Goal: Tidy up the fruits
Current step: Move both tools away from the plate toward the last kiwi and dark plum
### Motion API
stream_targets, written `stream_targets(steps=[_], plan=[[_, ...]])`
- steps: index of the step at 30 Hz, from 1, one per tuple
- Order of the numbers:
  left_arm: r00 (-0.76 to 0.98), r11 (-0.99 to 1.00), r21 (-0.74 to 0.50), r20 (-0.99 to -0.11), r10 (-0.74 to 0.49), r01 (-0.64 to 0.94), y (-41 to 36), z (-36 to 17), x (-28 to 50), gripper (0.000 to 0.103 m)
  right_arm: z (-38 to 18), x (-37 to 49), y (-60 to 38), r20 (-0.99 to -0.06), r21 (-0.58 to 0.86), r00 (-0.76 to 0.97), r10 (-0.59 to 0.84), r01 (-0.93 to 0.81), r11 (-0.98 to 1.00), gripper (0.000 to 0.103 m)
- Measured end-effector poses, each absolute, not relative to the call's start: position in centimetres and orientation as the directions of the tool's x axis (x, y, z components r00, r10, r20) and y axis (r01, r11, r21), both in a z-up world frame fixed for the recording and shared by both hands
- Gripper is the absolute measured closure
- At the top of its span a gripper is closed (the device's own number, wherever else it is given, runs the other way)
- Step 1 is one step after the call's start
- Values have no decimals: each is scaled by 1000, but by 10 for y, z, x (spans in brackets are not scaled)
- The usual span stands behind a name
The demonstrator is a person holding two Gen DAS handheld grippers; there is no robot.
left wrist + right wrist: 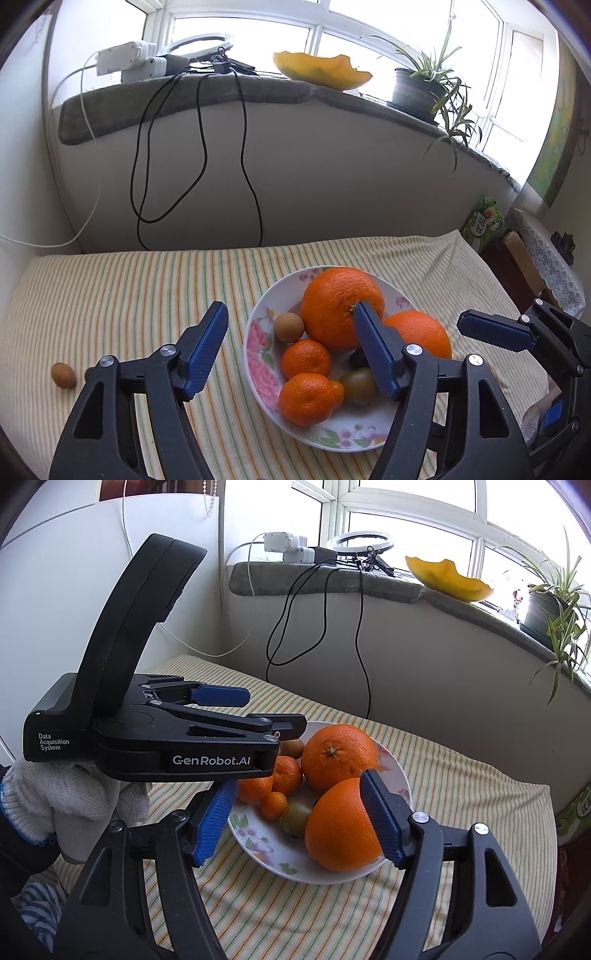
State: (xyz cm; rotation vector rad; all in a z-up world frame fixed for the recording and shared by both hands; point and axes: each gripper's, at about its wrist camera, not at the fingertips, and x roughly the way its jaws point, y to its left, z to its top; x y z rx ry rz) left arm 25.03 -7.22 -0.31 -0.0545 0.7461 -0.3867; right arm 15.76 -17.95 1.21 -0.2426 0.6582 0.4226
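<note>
So the plate (255, 343) sat on the striped cloth covering the counter (129, 295), and it was the obvious collection spot: two big oranges, the larger orange (336, 302) at the back and the nearer orange (340, 827) by the rim, plus small tangerines (306, 358), a greenish tomato (358, 380) and a tan round fruit (289, 327) all piled in. One small brown fruit (63, 374) lay out on the cloth well left of the plate, so I'd guess that one was left to collect.

The left gripper (291, 332) hung over the plate's left half with its jaws spread, nothing pinched. The right gripper (299, 812) had its jaws spread too, one pad just beside the nearer orange, not squeezing it.

Left of the plate the cloth was open right to the wall. The plate's right side was tighter, with both grippers crowding there.
</note>
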Motion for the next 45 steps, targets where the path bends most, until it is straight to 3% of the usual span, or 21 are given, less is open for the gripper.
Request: stream_targets(steps=[3, 45], plan=[[671, 931, -181, -650, -356, 318, -70, 0, 248, 32, 14, 153, -178, -628, -87, 715, 306, -455, 886, 18], [754, 969, -149, -609, -246, 196, 6, 16, 203, 32, 27, 140, -130, -619, -22, 670, 410, -536, 844, 18]])
